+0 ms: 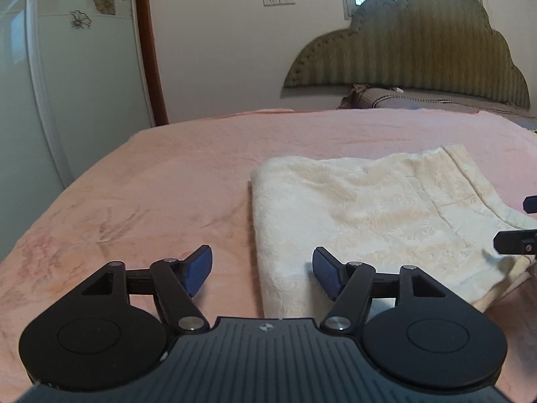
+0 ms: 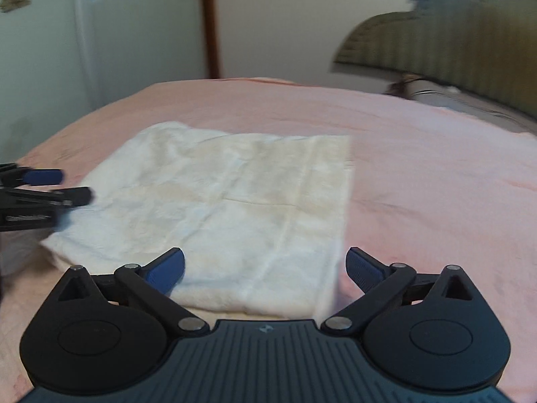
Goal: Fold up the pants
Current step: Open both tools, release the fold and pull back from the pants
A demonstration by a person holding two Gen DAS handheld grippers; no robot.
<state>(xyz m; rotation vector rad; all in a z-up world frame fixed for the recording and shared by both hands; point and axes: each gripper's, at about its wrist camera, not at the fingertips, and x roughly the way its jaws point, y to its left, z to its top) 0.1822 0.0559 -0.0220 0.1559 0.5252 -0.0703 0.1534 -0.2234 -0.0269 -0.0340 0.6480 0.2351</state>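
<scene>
Pants folded on pink bedspread, padded headboard behind.

The cream-white fleecy pants lie flat, folded into a layered rectangle (seam lines cross the top), on the bed.

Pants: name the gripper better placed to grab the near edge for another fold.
Right. The right gripper is open, straddling the near edge of the pants; the left gripper sits at their side edge.
</scene>
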